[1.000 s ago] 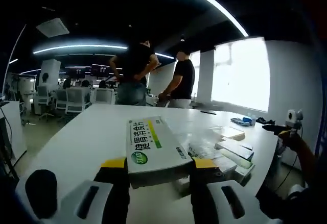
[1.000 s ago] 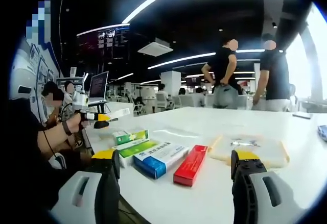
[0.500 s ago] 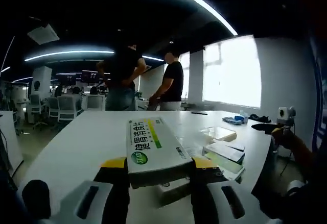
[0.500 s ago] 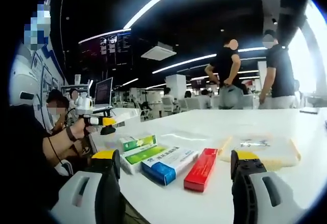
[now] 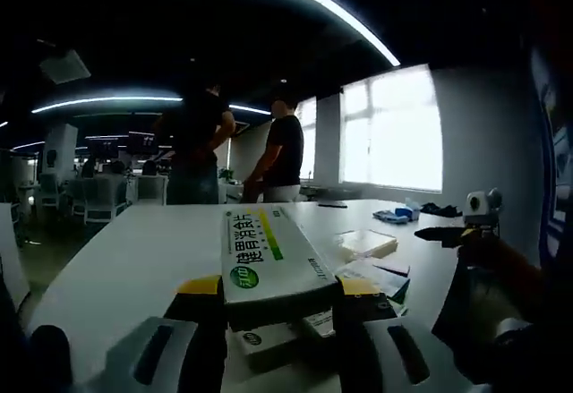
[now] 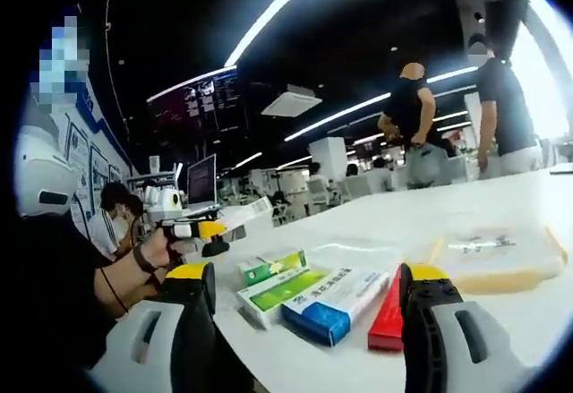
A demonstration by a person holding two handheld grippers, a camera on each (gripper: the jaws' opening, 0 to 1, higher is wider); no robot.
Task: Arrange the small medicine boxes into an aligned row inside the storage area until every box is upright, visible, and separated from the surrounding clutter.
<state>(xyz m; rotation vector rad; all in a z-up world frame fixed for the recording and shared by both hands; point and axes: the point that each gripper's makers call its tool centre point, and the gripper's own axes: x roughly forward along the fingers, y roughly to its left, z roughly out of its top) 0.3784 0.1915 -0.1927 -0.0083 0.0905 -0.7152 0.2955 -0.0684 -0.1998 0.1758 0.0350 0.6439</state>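
A: We have the flat white carton with the green and yellow stripe [image 5: 267, 263] pinched between the left gripper [image 5: 277, 296], held above the near edge of the white desk [image 5: 134, 241]; cartons beneath it are half hidden.

B: Our right gripper [image 6: 304, 278] stands spread, bare. Past it, near that edge, a blue-and-white carton [image 6: 338, 301] lies beside a red carton [image 6: 390, 312], partly covered by the jaw.

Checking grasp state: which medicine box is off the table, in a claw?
The white green-striped box, clamped in the left claw; the others lie on the table.
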